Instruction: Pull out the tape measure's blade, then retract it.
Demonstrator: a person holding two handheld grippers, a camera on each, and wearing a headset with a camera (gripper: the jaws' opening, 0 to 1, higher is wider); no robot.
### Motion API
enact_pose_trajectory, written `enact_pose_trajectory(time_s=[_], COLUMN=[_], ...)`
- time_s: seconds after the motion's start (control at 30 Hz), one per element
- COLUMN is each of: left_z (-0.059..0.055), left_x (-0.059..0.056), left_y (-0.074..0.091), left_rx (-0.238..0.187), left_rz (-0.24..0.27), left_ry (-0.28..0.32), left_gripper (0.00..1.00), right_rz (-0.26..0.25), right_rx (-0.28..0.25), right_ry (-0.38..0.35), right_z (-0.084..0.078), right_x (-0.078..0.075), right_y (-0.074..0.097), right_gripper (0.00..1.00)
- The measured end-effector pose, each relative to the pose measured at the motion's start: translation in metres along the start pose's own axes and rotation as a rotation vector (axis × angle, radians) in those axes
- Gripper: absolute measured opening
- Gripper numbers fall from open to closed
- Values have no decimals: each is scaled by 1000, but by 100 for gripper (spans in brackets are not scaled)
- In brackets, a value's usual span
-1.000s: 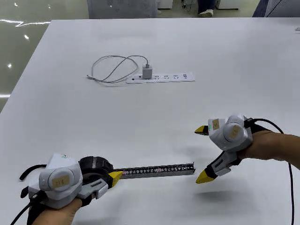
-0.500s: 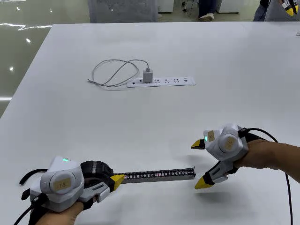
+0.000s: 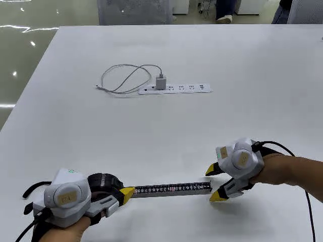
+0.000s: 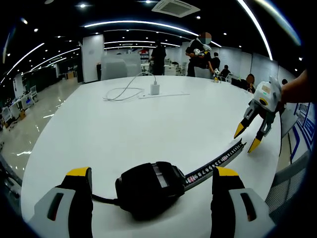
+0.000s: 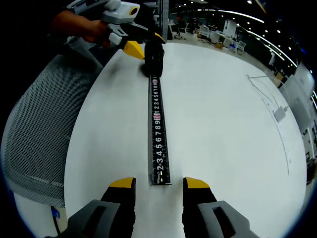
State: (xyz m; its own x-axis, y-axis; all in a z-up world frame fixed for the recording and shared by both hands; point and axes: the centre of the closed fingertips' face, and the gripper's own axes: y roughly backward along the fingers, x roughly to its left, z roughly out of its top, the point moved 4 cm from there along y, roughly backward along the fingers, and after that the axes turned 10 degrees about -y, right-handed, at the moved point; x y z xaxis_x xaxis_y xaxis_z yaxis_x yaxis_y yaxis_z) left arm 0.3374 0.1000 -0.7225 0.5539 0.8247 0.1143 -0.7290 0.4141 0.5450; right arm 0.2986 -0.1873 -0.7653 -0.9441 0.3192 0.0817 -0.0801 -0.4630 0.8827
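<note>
My left hand-held gripper (image 4: 151, 171) is released, its two yellow-tipped jaws spread wide with the black case of the tape measure (image 4: 151, 191) lying on the desk (image 3: 176, 131) between them. I see a gap on each side of the case, so neither jaw presses it. From the case the blade (image 5: 159, 129) lies pulled out flat on the desk; in the head view it runs toward 3 o'clock, numbers face up. In the left gripper view it slants off toward 2 o'clock, where the other tool hangs over its far end. My right hand-held gripper (image 5: 159, 182) is released too: its jaws stand apart, and in the right gripper view the blade's end sits just ahead of the gap between the tips, not pinched by them. From there the blade stretches to 12 o'clock up to the case, with the left tool at 11 o'clock. Well beyond both, at 12 o'clock in the head view, a white power strip (image 3: 176, 89) lies on the desk with a white charger (image 3: 161, 81) plugged into its left end, and a cable (image 3: 123, 78) loops away from it toward 9 o'clock. A grey mesh chair (image 5: 34, 148) stands beside the desk edge at 9 o'clock in the right gripper view.
</note>
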Motion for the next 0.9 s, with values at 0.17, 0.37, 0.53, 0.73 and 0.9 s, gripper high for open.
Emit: enact_pose_trajectory(time_s=[0.17, 0.37, 0.53, 0.73, 0.9], left_z=[0, 3, 1, 0, -3], left_x=[-2, -1, 1, 4, -2], left_y=[-1, 0, 1, 0, -4], left_rx=[2, -7, -8, -7, 1], left_rz=[-7, -1, 11, 42, 34], left_ry=[0, 8, 9, 21, 16], left_gripper=[99, 99, 99, 99, 99], right_rz=[-2, -6, -11, -18, -19], right_rx=[1, 11, 16, 25, 36], right_ry=[0, 24, 12, -10, -36], right_z=[0, -1, -2, -2, -1], right_x=[-1, -1, -2, -1, -2], right_y=[0, -4, -5, -6, -6], right_gripper=[29, 17, 11, 10, 10])
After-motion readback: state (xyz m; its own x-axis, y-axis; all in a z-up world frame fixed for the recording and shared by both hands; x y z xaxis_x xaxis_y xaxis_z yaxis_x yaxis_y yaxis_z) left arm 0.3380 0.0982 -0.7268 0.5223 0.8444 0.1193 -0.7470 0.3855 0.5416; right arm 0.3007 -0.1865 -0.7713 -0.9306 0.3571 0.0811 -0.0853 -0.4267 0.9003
